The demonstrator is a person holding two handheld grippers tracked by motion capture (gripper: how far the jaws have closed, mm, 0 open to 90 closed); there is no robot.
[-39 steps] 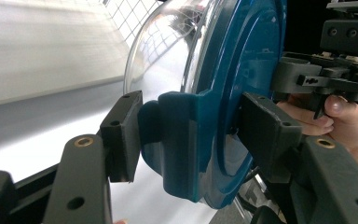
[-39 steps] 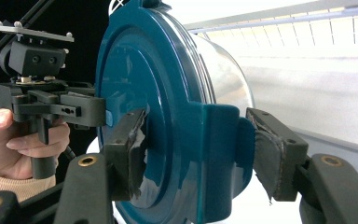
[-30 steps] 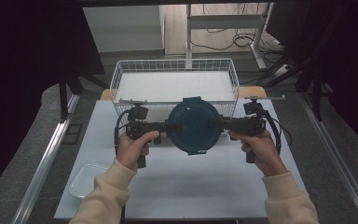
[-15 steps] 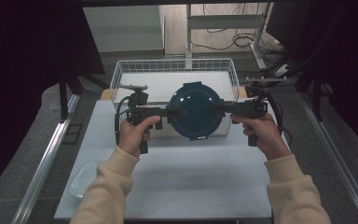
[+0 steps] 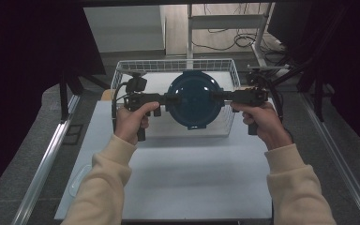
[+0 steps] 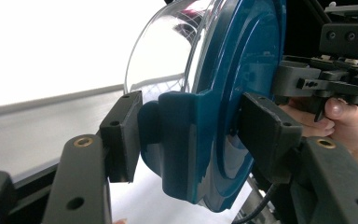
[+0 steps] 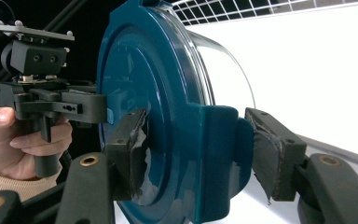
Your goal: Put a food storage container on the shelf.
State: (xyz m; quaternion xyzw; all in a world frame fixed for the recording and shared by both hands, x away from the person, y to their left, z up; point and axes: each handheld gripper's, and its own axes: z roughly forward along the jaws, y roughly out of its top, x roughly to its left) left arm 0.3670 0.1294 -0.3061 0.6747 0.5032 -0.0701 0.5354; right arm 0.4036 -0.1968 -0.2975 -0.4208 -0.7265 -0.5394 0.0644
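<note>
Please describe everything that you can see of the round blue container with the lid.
The round container has a clear glass or plastic bowl under a teal plastic lid with raised rings and latch tabs at its sides. It is closed and held level in the air, above the near edge of the white wire basket. The left gripper clamps one tab and the right gripper the opposite tab.

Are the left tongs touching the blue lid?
Touching. In the left gripper view, the left tongs squeeze the blue lid's side tab with both pads.
</note>
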